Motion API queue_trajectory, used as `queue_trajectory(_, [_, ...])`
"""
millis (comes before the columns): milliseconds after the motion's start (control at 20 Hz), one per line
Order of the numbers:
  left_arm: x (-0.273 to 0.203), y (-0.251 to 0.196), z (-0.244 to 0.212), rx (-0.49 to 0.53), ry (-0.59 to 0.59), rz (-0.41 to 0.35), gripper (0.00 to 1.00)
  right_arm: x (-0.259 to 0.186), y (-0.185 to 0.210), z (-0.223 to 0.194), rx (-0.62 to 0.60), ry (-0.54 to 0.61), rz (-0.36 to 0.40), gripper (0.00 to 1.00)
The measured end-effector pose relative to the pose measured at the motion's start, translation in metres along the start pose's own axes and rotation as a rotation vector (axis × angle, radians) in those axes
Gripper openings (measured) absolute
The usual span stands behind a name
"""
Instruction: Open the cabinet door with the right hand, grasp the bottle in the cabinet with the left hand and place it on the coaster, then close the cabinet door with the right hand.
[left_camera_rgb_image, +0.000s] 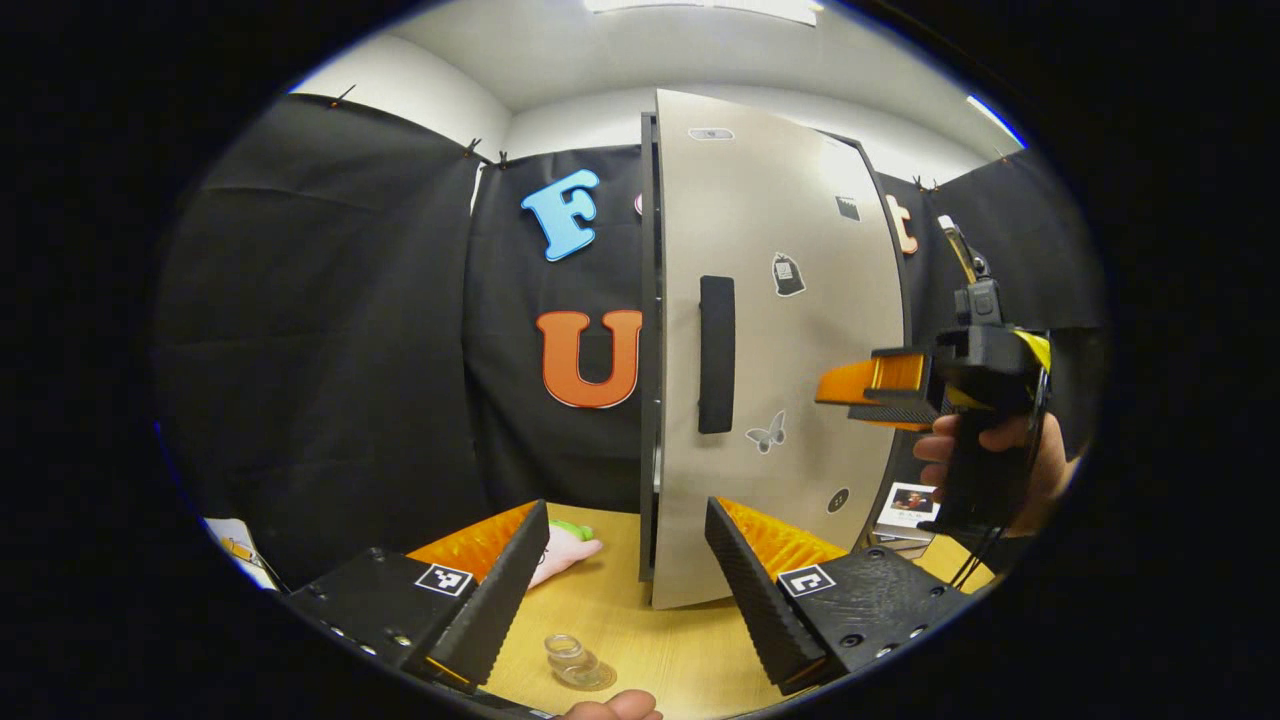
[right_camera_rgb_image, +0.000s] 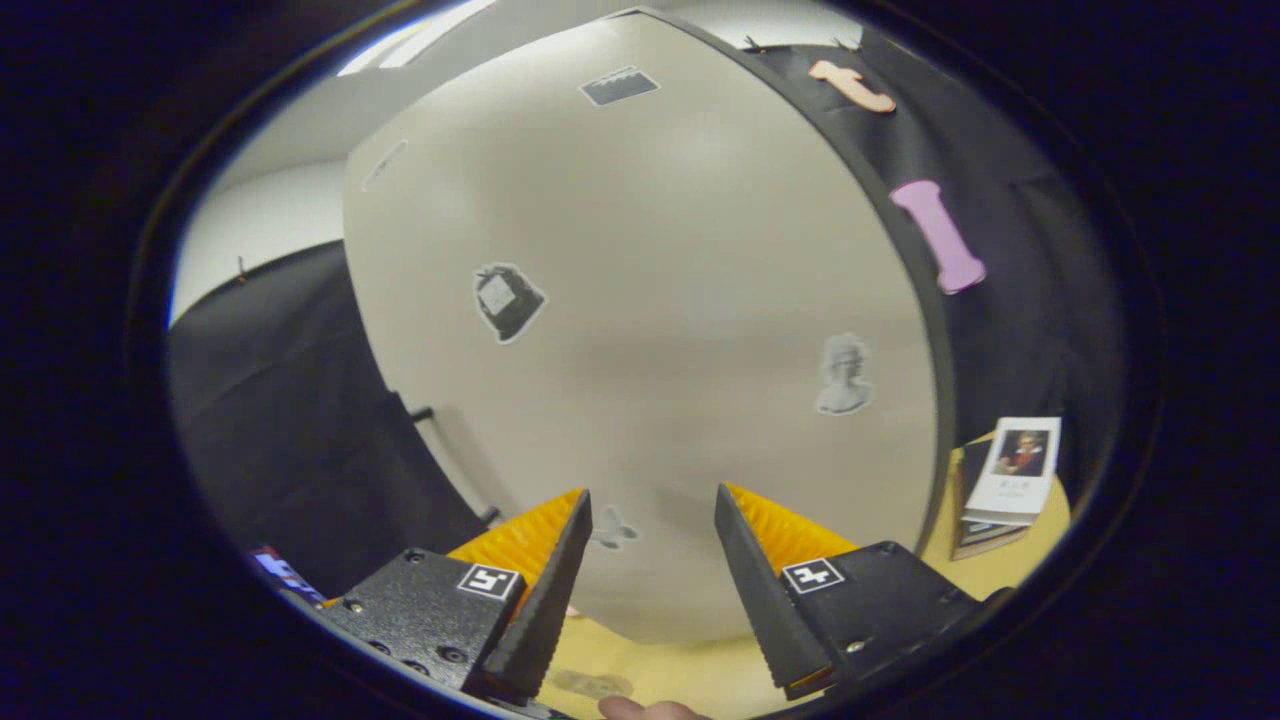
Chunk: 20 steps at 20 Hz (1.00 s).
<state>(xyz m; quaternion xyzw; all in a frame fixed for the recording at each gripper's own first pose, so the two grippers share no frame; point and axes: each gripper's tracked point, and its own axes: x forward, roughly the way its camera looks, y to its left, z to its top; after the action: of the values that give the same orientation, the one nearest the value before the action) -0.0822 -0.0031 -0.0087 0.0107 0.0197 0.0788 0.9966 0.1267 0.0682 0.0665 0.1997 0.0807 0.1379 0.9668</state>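
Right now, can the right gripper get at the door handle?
Probably yes. The right gripper hangs open in front of the door, off to one side of the handle, with nothing between them.

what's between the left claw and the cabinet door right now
In the left gripper view, bare wooden table lies between the open left claw and the cabinet door. A small glass bottle stands nearer, between its fingers.
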Motion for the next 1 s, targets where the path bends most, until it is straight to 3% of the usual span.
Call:
queue_trajectory(50, [0.003, -0.005, -0.002, -0.009, 0.002, -0.01, 0.95, -0.011, -0.006, -0.011, -0.025, -0.006, -0.067, 0.83])
queue_trajectory(150, [0.007, -0.015, -0.002, -0.024, 0.003, -0.037, 0.95, -0.03, 0.0, -0.02, -0.136, -0.049, -0.071, 0.84])
queue_trajectory(250, [0.012, -0.028, -0.001, -0.029, 0.007, -0.073, 0.95, -0.043, -0.013, -0.004, -0.327, -0.13, -0.128, 0.89])
queue_trajectory(300, [0.016, -0.035, 0.0, -0.037, 0.003, -0.089, 0.95, -0.052, -0.021, 0.005, -0.362, -0.174, -0.166, 0.89])
queue_trajectory(450, [0.032, -0.052, 0.017, -0.044, -0.025, -0.119, 0.95, -0.074, -0.029, 0.019, -0.318, -0.25, -0.193, 0.9])
queue_trajectory(650, [0.051, -0.054, 0.033, -0.055, -0.048, -0.086, 0.95, -0.091, -0.057, 0.031, -0.291, -0.309, -0.3, 0.96])
queue_trajectory(800, [0.042, -0.066, 0.032, -0.087, -0.056, -0.117, 0.95, -0.091, -0.053, 0.034, -0.297, -0.337, -0.291, 0.98])
queue_trajectory(1000, [0.025, -0.082, 0.046, -0.045, -0.117, -0.196, 0.95, -0.091, -0.032, 0.034, -0.345, -0.374, -0.259, 0.96])
